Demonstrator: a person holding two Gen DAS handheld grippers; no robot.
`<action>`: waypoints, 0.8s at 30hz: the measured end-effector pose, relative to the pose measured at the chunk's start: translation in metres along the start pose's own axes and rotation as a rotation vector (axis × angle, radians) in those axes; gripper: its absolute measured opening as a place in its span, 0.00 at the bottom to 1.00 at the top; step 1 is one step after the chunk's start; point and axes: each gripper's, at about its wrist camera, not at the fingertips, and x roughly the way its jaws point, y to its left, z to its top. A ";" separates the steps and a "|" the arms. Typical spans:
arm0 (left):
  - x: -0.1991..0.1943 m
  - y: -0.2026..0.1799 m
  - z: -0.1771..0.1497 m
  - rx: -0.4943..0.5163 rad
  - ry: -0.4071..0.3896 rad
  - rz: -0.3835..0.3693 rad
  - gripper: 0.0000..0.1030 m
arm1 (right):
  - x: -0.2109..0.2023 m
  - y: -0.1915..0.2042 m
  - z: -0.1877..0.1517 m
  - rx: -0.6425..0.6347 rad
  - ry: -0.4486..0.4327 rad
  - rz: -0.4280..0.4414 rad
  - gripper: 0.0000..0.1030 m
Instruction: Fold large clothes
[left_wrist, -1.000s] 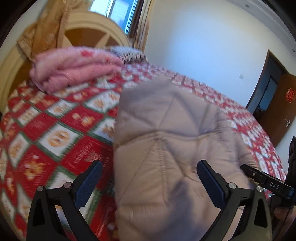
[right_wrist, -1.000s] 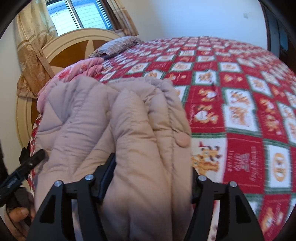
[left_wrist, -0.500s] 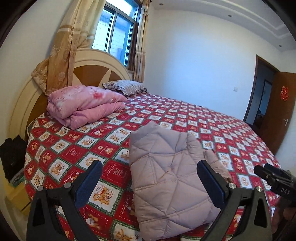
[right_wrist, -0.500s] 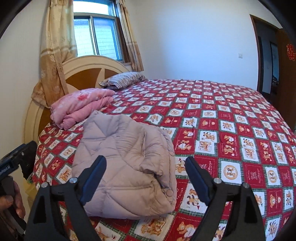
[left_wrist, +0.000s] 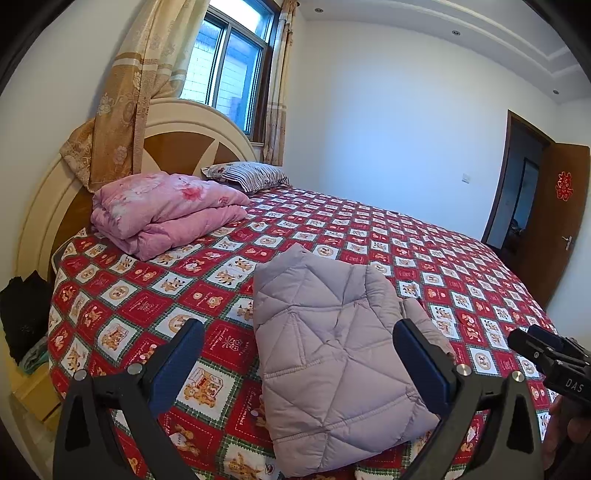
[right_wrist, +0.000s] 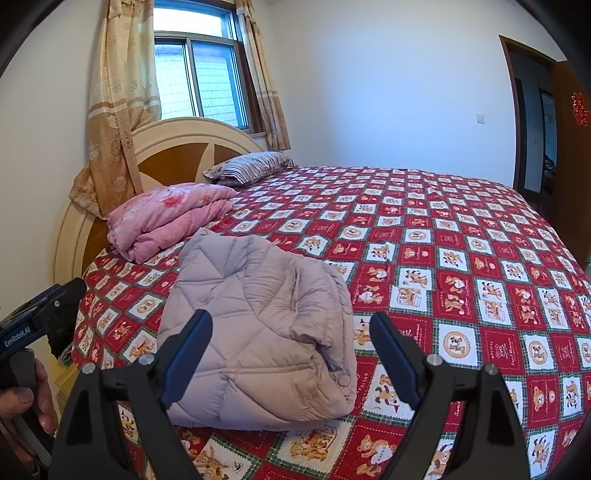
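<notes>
Puffy jacket (left_wrist: 332, 354) folded into a fat bundle on the red bear bedspread (left_wrist: 424, 258), near the bed's front edge, well apart from the pink quilt (left_wrist: 162, 210) by the headboard. Long way running from the front edge toward the far side of the bed. Farther away now than a second ago. Left gripper (left_wrist: 306, 360) wide apart, holding nothing. Right gripper (right_wrist: 291, 354) wide apart too, no longer squeezing the jacket. "DAS" and "GenRobot.AI" printed on the tools.
</notes>
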 end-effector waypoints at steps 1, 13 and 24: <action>0.000 0.000 0.000 -0.001 -0.001 0.002 0.99 | -0.001 0.001 -0.001 -0.001 0.001 0.001 0.87; 0.003 -0.003 -0.002 -0.001 0.007 0.009 0.99 | -0.002 0.006 -0.004 0.002 0.008 0.015 0.87; 0.003 -0.002 -0.003 -0.002 0.007 0.009 0.99 | -0.001 0.005 -0.005 0.004 0.008 0.018 0.87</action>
